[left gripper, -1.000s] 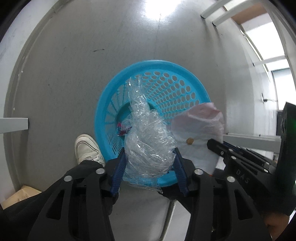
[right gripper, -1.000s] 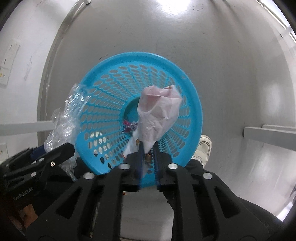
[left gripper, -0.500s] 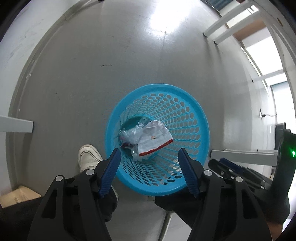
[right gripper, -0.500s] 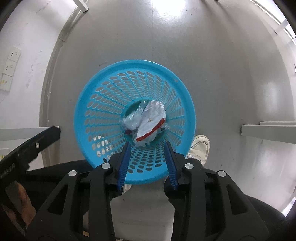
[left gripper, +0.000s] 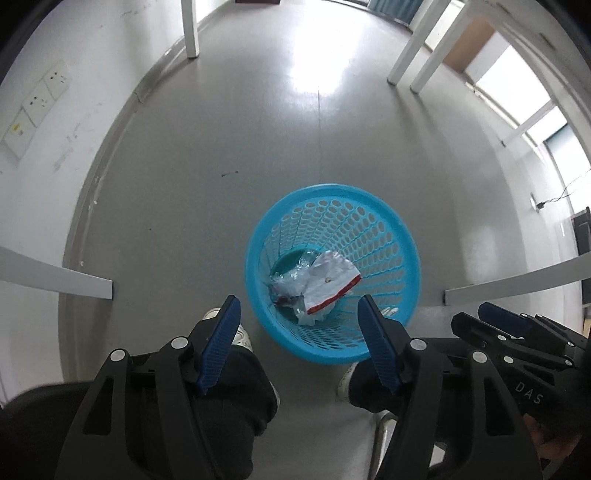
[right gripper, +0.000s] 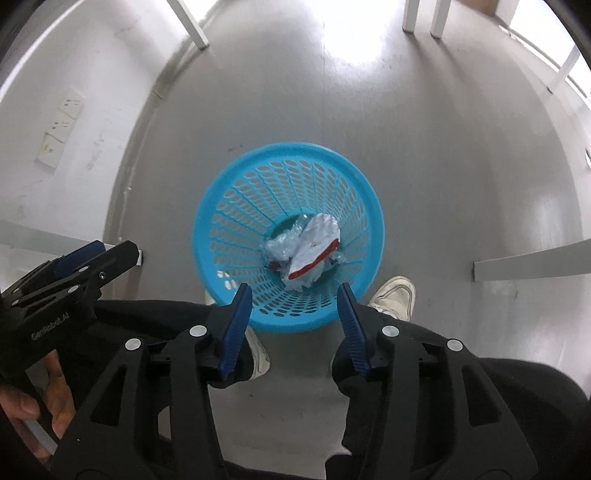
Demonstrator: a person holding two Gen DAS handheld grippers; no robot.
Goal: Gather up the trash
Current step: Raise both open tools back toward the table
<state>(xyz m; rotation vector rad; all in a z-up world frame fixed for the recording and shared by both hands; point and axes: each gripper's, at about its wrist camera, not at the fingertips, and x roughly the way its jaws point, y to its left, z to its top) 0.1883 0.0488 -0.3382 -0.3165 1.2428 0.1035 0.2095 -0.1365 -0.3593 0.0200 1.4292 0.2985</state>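
Note:
A blue perforated waste basket (left gripper: 400, 236) stands on the grey floor; it also shows in the right wrist view (right gripper: 236, 192). Inside lie a crumpled clear plastic wrap (left gripper: 290, 275) and a white bag with a red stripe (left gripper: 330, 280), both seen again in the right wrist view: the wrap (right gripper: 279, 247), the bag (right gripper: 316, 243). My left gripper (left gripper: 297, 315) is open and empty, high above the basket's near rim. My right gripper (right gripper: 295, 301) is open and empty, also above the near rim.
White table legs (left gripper: 190, 29) stand at the far end and white rails (left gripper: 55, 275) on both sides. The person's white shoes (right gripper: 393, 295) and dark trousers are beside the basket. Wall sockets (left gripper: 35, 107) are on the left wall.
Both grippers opened and dropped the clear wrap and the white bag into the basket, then rose well above it.

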